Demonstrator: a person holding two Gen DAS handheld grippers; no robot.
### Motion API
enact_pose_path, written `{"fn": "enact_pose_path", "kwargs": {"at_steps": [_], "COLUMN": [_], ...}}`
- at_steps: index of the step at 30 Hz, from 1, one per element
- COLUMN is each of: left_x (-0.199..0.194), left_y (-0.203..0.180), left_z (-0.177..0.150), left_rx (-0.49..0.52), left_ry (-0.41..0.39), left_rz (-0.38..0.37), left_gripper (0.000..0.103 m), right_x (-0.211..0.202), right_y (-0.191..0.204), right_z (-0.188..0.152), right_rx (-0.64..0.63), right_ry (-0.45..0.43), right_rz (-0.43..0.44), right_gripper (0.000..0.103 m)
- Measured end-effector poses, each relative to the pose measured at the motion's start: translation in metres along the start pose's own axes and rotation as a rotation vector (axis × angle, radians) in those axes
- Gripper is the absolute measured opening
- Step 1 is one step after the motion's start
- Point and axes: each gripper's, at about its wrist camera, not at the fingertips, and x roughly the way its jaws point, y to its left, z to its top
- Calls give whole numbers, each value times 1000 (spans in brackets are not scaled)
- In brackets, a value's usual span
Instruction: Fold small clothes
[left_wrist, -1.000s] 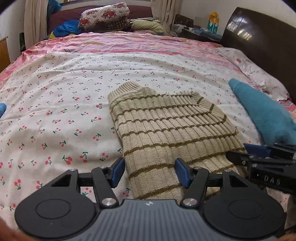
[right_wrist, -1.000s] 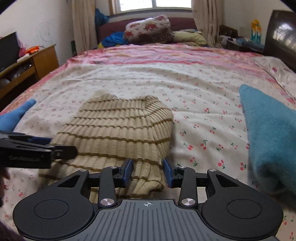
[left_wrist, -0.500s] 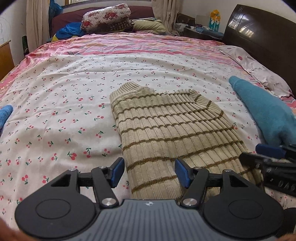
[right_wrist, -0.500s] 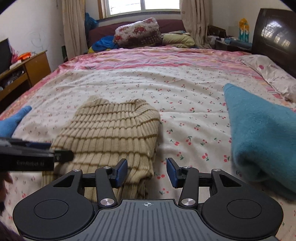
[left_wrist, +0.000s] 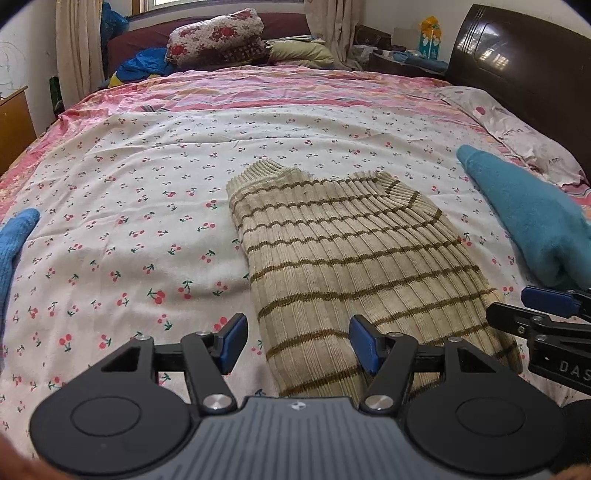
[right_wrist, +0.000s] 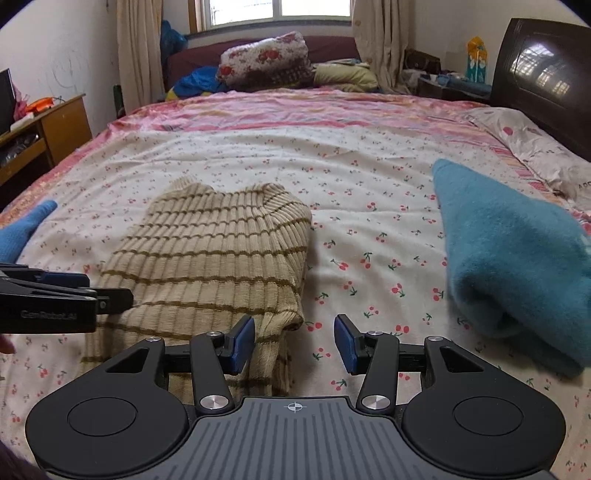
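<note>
Lying folded on bedsheet (left_wrist: 140, 192) — striped sweater (left_wrist: 347, 258), right gripper (right_wrist: 294, 343) just opening, empty

- The left wrist camera is looking forward and down along the left gripper (left_wrist: 297, 343), sitting low and close over the folded beige ribbed sweater with brown stripes (left_wrist: 354, 266).
- The right wrist camera is facing the same way from the right gripper (right_wrist: 294, 345), beside it.
- Both are sharing the sweater, the cherry-print bed sheet (left_wrist: 147, 192), and the folded teal fleece cloth (right_wrist: 509, 258).
</note>
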Motion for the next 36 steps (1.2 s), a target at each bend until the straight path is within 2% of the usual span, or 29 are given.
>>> {"fn": "enact_pose_path", "kwargs": {"at_steps": [23, 31, 36], "left_x": [-23, -27, -31], "left_y": [-11, -9, -7], "left_z": [-38, -56, -68], "left_rx": [18, 13, 25], "left_ry": [41, 56, 49], "left_rz": [4, 30, 65], "left_gripper": [71, 76, 86], "right_x": [-22, -30, -38], "right_y": [10, 20, 33], "right_z": [-32, -46, -58], "right_rx": [48, 59, 44], "right_ry": [18, 15, 9], "right_rz": [5, 12, 24], "right_gripper": [48, 48, 50]}}
